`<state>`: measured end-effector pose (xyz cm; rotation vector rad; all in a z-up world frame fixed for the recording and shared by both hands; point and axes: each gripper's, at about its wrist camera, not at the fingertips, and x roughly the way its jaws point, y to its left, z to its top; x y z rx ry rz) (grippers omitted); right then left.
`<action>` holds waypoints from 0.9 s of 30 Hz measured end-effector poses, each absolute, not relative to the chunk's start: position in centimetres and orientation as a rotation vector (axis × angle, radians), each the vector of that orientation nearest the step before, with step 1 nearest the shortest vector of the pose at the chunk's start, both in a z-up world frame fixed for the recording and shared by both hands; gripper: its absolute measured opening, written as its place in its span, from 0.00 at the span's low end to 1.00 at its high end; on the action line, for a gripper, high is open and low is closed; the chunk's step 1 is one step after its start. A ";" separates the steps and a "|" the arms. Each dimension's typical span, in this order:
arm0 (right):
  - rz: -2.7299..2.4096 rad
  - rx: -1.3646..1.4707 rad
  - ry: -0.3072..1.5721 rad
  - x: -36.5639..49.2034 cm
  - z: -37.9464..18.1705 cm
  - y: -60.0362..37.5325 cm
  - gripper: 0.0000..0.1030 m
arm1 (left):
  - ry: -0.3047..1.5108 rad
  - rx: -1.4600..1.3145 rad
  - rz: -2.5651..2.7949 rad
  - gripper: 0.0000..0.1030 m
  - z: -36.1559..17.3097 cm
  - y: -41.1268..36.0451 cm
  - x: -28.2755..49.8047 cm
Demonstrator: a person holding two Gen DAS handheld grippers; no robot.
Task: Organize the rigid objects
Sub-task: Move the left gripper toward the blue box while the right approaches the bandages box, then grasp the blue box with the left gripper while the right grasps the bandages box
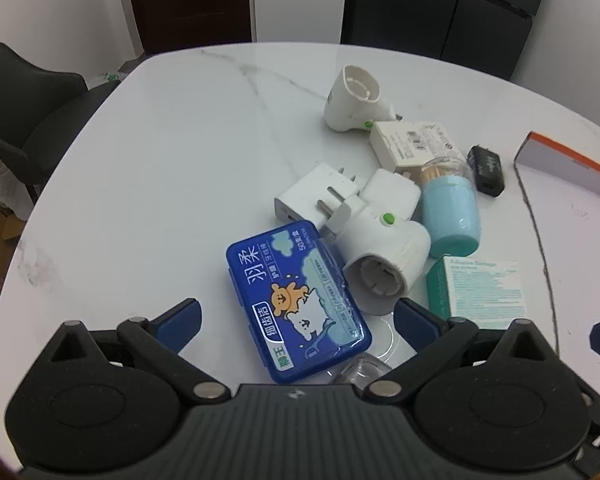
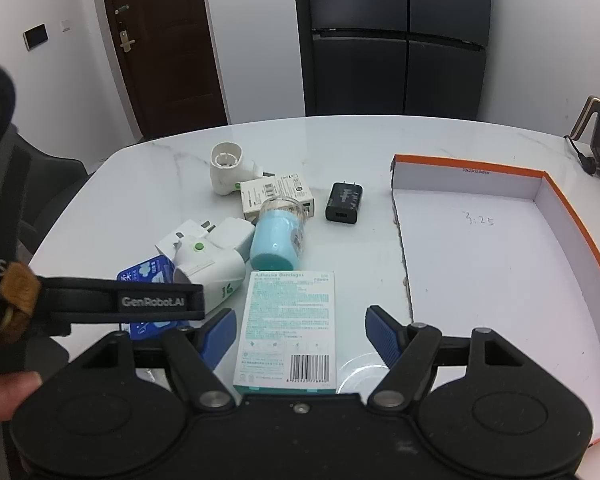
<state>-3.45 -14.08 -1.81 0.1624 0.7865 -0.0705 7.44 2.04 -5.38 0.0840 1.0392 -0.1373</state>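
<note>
A pile of small items lies on the white marble table. My left gripper is open, its blue fingers on either side of a blue floss-pick case with a cartoon bear. Next to it lie a white plug-in device, a white adapter, a light-blue toothpick jar and another white plug-in device. My right gripper is open around a teal-and-white adhesive bandage box. A black charger lies farther back. The orange-rimmed white box lid sits at the right, nothing in it.
A small printed white box rests behind the jar. A clear lid or disc lies by the right finger. A dark chair stands at the table's left edge. The left gripper's strap and a hand cross the right wrist view.
</note>
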 end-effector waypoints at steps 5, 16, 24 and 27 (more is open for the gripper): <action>-0.066 0.174 0.805 -3.2 -2.3 -14.1 0.81 | 1.053 0.086 -0.125 1.00 -6.4 2.0 8.2; -0.065 0.199 0.867 -0.7 -4.4 -14.2 0.81 | 1.043 0.144 -0.183 0.71 -8.1 3.4 8.1; -0.052 0.219 1.008 2.1 -6.8 -13.5 0.81 | 1.006 0.135 -0.248 0.60 -7.7 4.4 7.7; -0.044 0.199 1.033 2.9 -7.7 -13.3 0.83 | 0.992 0.136 -0.248 0.60 -7.5 4.3 7.7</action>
